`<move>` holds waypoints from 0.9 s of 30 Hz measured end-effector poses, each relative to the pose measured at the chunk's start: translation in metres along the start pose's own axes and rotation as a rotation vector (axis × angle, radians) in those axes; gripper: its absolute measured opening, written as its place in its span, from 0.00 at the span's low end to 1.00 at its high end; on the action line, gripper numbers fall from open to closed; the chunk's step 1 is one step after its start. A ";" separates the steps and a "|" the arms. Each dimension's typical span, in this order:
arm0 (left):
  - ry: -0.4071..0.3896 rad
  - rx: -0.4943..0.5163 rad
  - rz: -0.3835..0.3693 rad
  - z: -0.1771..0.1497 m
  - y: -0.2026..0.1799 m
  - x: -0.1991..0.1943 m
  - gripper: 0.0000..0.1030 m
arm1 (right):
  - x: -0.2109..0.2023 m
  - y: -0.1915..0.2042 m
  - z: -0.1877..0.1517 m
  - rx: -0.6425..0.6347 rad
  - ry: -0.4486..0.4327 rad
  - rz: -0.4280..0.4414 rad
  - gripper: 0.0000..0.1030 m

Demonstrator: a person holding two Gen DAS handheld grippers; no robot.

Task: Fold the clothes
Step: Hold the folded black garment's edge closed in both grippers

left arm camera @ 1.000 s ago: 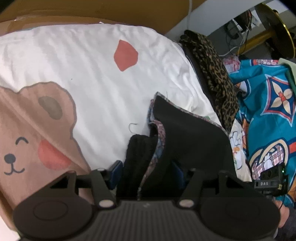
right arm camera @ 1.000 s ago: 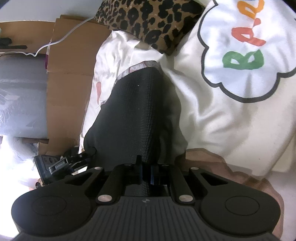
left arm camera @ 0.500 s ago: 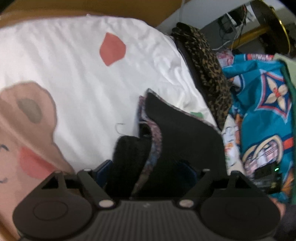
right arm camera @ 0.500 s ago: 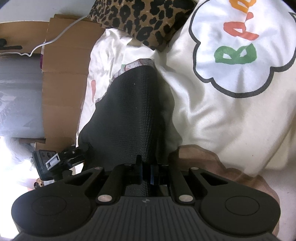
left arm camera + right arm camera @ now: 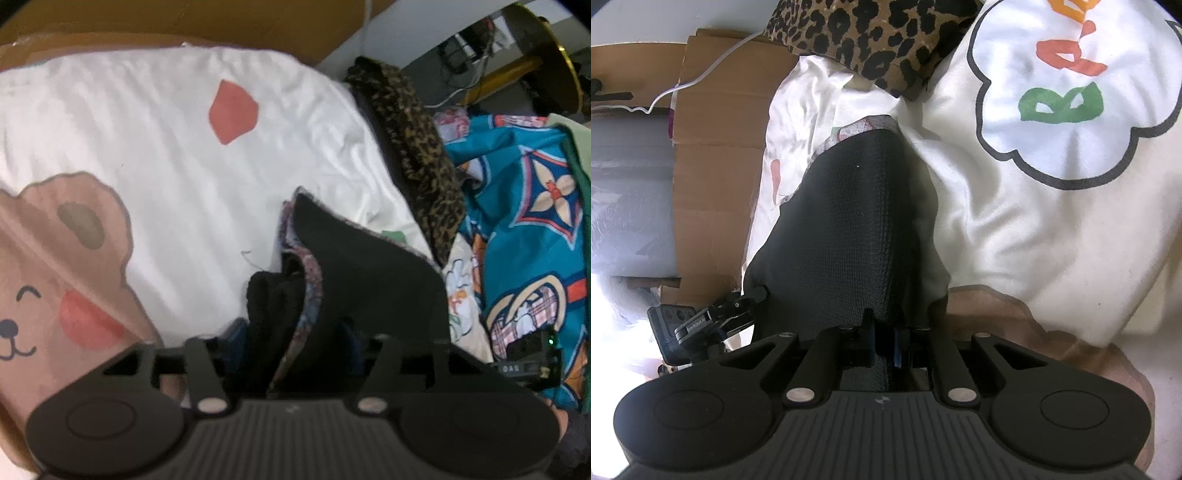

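White bedding point(image 5: 177, 155) printed with a brown bear and red patches covers the work surface, with brown cardboard point(image 5: 713, 177) at its far edge, a leopard-print garment point(image 5: 864, 33) lying against it, and a bright teal patterned cloth point(image 5: 524, 229) heaped to one side.

A black garment point(image 5: 857, 221) with a patterned lining along its edge is held up between the two tools, its far end draped onto the bedding. The right gripper point(image 5: 884, 347) has its jaws pressed nearly together on a thin edge of the black cloth. The left gripper point(image 5: 291, 343) stands wider, its jaws clamping a thick bunch of several layers, black knit and patterned lining together. In the right wrist view the left gripper shows at the garment's other near corner, so each tool has one end of the same edge.

By my reading, the step in hand is a fold or a spreading of this garment, with the near edge lifted and stretched between both tools. Whether that edge is about to be carried over onto the rest or laid down flat, the pictures do not settle.

Either way, the next move calls for both tools travelling together at even height, keeping the edge taut so the thick bunch on the left does not slip or twist.
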State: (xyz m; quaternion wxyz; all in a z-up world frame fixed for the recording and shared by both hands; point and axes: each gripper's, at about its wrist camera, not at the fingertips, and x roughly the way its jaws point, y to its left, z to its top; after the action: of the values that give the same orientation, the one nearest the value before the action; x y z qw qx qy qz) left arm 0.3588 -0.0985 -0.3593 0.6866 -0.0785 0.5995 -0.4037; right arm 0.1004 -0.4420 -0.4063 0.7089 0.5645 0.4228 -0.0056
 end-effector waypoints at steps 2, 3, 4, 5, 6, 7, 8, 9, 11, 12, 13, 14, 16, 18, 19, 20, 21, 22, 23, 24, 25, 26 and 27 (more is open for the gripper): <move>0.013 -0.009 0.003 0.000 0.002 0.004 0.65 | 0.001 -0.001 0.001 0.003 0.002 0.003 0.10; 0.015 -0.014 -0.004 0.001 0.003 0.005 0.66 | 0.001 -0.002 0.001 0.005 0.002 0.003 0.10; 0.016 -0.020 -0.012 0.001 0.005 0.006 0.67 | 0.002 -0.002 0.002 0.008 0.003 0.004 0.16; 0.016 -0.025 -0.021 0.001 0.006 0.007 0.67 | 0.002 -0.003 0.002 0.010 0.003 0.005 0.28; 0.017 -0.031 -0.030 0.001 0.007 0.008 0.67 | 0.003 -0.003 0.002 0.010 0.001 0.010 0.32; 0.018 -0.036 -0.039 0.002 0.009 0.008 0.67 | 0.004 -0.003 0.002 0.007 0.001 0.018 0.35; 0.019 -0.042 -0.048 0.002 0.010 0.009 0.67 | 0.005 -0.002 0.002 0.003 0.003 0.026 0.35; 0.019 -0.047 -0.057 0.002 0.011 0.010 0.67 | 0.007 -0.001 0.002 -0.001 0.007 0.032 0.35; 0.027 -0.057 -0.074 0.004 0.013 0.013 0.65 | 0.012 -0.001 0.002 0.002 0.012 0.035 0.35; 0.033 -0.068 -0.086 0.005 0.013 0.016 0.65 | 0.015 -0.001 0.001 0.008 0.013 0.038 0.35; 0.040 -0.080 -0.098 0.008 0.014 0.018 0.64 | 0.017 -0.002 0.001 0.014 0.013 0.044 0.35; 0.046 -0.081 -0.104 0.009 0.014 0.020 0.64 | 0.019 -0.002 0.000 0.020 0.012 0.049 0.35; 0.057 -0.077 -0.111 0.013 0.013 0.022 0.63 | 0.022 -0.002 0.001 0.029 0.004 0.060 0.35; 0.063 -0.066 -0.112 0.015 0.012 0.024 0.61 | 0.024 -0.003 0.001 0.040 -0.004 0.066 0.35; 0.061 -0.054 -0.107 0.014 0.011 0.023 0.54 | 0.025 -0.003 0.002 0.047 -0.007 0.071 0.35; 0.058 -0.040 -0.104 0.014 0.009 0.022 0.49 | 0.025 -0.003 0.002 0.052 -0.009 0.075 0.35; 0.054 -0.026 -0.102 0.013 0.008 0.021 0.46 | 0.025 -0.003 0.002 0.052 -0.010 0.076 0.35; 0.050 -0.017 -0.105 0.012 0.007 0.019 0.42 | 0.024 -0.003 0.003 0.053 -0.011 0.079 0.34; 0.047 -0.008 -0.109 0.012 0.006 0.017 0.40 | 0.024 -0.003 0.003 0.054 -0.013 0.081 0.29; 0.045 0.001 -0.112 0.013 0.004 0.014 0.40 | 0.023 -0.003 0.002 0.053 -0.014 0.085 0.25; 0.043 0.010 -0.116 0.013 0.003 0.012 0.39 | 0.022 -0.003 0.002 0.052 -0.014 0.090 0.21; 0.041 0.018 -0.118 0.013 0.001 0.010 0.39 | 0.021 -0.002 0.002 0.050 -0.016 0.095 0.19; 0.042 0.024 -0.119 0.014 0.000 0.009 0.39 | 0.020 -0.001 0.002 0.047 -0.016 0.100 0.18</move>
State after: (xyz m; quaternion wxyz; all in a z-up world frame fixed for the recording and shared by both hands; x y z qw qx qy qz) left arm 0.3707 -0.1094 -0.3619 0.6496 -0.0973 0.6031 -0.4526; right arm 0.1144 -0.4343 -0.4191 0.6983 0.6013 0.3879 0.0154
